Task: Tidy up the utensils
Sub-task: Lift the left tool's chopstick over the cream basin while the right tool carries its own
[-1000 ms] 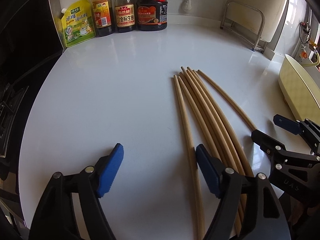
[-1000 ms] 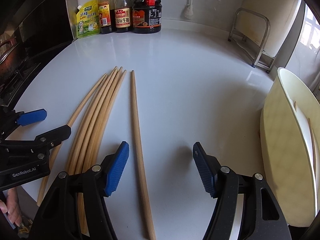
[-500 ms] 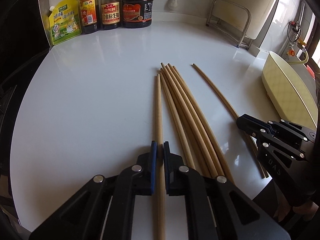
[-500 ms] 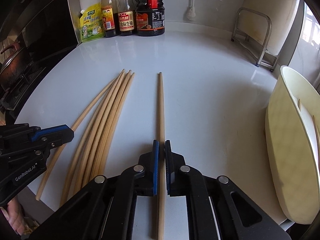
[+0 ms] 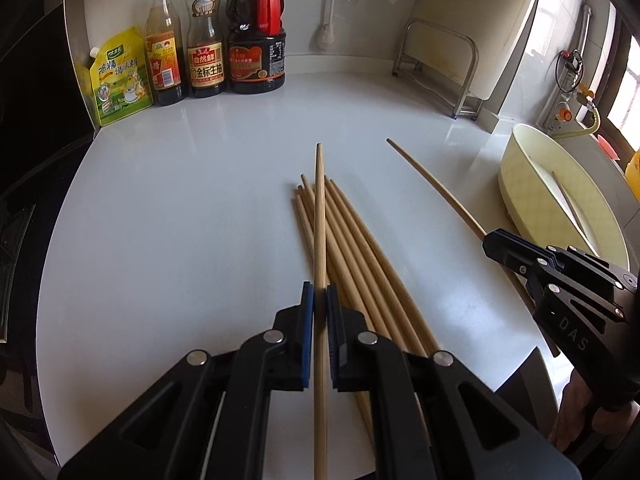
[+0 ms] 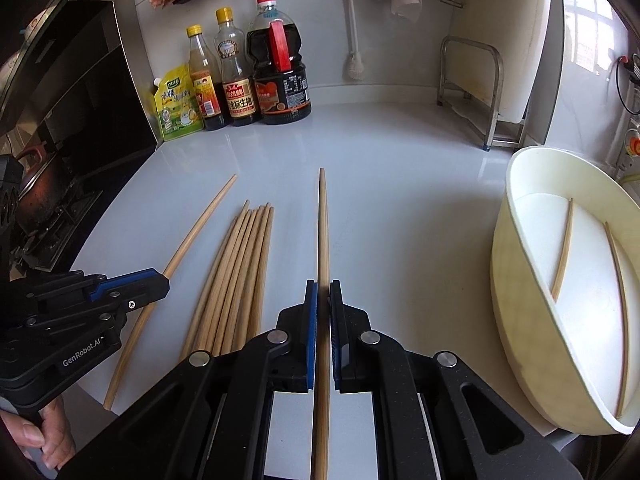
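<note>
Gripping 1 wooden chopstick (image 5: 319, 216) apiece, both grippers are clenched: the left gripper (image 5: 319, 300) pinches its stick between blue pads so that the stick crosses above the loose bundle of chopsticks (image 5: 352, 248) on the white countertop (image 5: 180, 216), and the right gripper (image 6: 323, 298) pinches a second chopstick (image 6: 323, 232), its tip pointing toward the bottles. That bundle lies between the 2 grippers — just beside the left one, nearer the counter's front edge. A cream oval tray (image 6: 516, 280) sits at the right edge with 2 chopsticks (image 6: 563, 252) inside. 3 sauce bottles (image 6: 244, 80) and a yellow seasoning pouch (image 6: 176, 108) line the back wall — well apart from the sticks, leaving open counter between.
</note>
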A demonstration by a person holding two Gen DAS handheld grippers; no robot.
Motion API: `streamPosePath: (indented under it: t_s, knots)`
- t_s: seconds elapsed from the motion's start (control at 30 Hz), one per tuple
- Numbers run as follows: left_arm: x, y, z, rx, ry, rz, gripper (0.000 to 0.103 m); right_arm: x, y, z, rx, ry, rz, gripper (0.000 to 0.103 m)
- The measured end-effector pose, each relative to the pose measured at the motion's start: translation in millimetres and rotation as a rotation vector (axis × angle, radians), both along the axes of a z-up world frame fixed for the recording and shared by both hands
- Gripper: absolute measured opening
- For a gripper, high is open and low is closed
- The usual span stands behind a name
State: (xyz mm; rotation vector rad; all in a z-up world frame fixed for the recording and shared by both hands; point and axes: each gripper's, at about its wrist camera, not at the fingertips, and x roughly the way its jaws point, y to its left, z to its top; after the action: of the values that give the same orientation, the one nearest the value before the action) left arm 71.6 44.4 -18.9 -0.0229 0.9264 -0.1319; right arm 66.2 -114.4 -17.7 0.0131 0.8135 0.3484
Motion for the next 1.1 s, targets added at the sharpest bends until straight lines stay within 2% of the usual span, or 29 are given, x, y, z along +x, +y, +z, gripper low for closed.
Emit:
streamPosePath:
  t_s: [0.27, 0.5, 0.8, 1.1]
  knots:
    - [11, -25, 28, -0.044, -0.042, -0.066, 0.007, -2, -34, 28, 0.045, -0.055, -0.076, 0.006]
    - [21, -62, 58, -0.054, -0.098, -0.135, 0.007, -6, -85, 56, 0.091, -0.109, -0.186, 0.006]
    - [37, -137, 86, -0.084, -0.131, -0.285, 0.007, -9, -167, 70, 0.135, -0.118, -0.372, 0.006]
    - [52, -230, 96, -0.083, -0.125, -0.445, 0.007, -12, -236, 63, 0.155, -0.081, -0.535, 0.006]
